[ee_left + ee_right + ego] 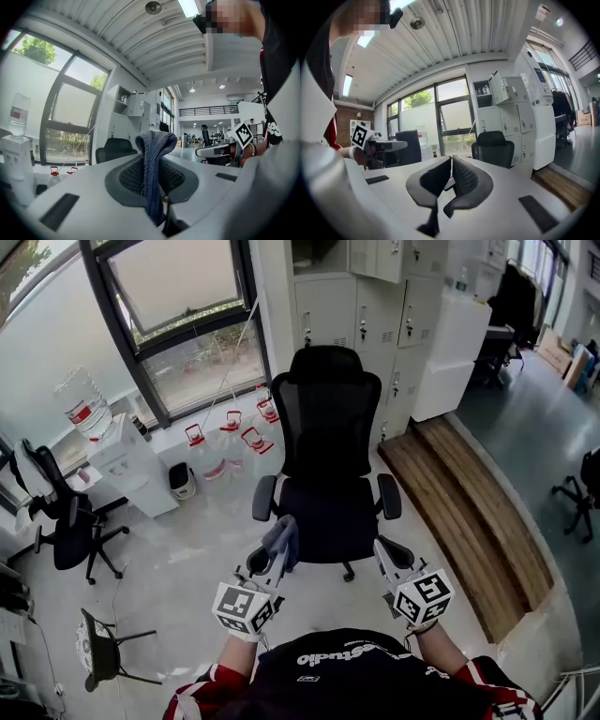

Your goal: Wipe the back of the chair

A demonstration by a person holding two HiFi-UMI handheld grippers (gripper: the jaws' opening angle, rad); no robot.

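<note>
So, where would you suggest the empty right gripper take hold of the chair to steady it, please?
Likely the armrest nearest it, gripped across its narrow pad from above. The chair faces the person, so that armrest lies ahead of the right gripper, whose jaws are shut and empty.

The person stands with both forearms point(442, 645) held out low before the body, one gripper in each hand, side by side and apart, both aimed forward. The left gripper point(274, 557) has its jaws closed on a grey-blue cloth point(152, 157), which stands up in a fold between the pads. The right gripper point(384, 551) carries nothing. Its jaws are brought together, the tips touching or very nearly so. Red-and-white sleeves point(199, 692) show at the elbows.
</note>
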